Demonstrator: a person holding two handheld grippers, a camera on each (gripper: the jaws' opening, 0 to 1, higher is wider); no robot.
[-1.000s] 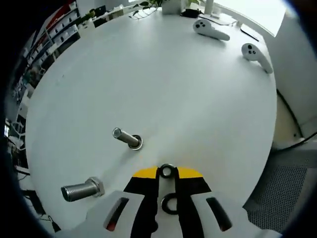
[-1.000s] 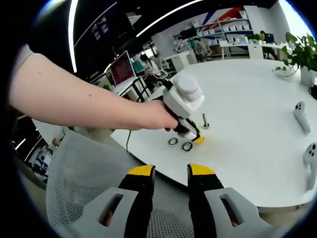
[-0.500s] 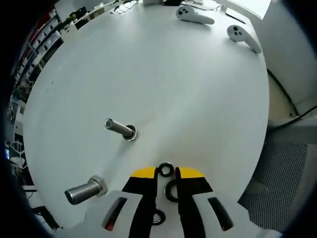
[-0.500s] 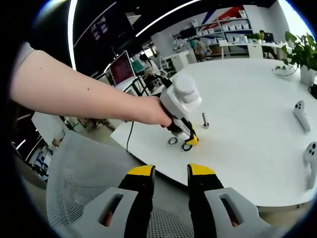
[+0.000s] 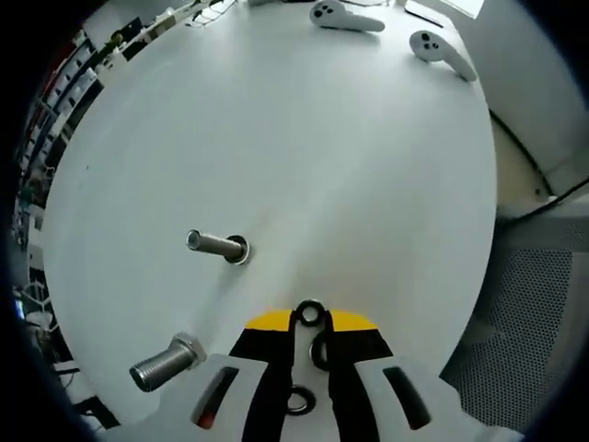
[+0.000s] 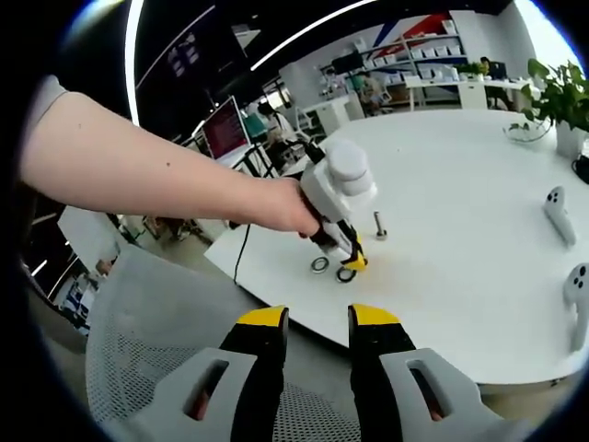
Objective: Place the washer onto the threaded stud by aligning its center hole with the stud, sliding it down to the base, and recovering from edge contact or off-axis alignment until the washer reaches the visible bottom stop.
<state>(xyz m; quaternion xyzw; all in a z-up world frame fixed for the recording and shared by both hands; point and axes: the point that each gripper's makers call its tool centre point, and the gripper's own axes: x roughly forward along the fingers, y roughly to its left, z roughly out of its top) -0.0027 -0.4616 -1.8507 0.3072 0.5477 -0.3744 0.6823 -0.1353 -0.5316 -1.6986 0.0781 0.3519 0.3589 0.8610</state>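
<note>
On white table (image 5: 350, 166), left hand-held gripper (image 5: 309, 320) pinches washer (image 5: 309, 314); threaded stud (image 5: 215, 245) nearby; right hand-held gripper (image 6: 317, 322) spread.

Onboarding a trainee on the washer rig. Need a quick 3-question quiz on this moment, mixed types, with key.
1. True or false: the washer at the left gripper tips is already on the upright stud.
2. Multiple choice: where is the right gripper? A) over the mesh chair, off the white table; B) on the stud; C) touching a controller.
3. Fill in: the loose bolt lies on its ____.

Key: 1 false; 2 A; 3 side.
</note>
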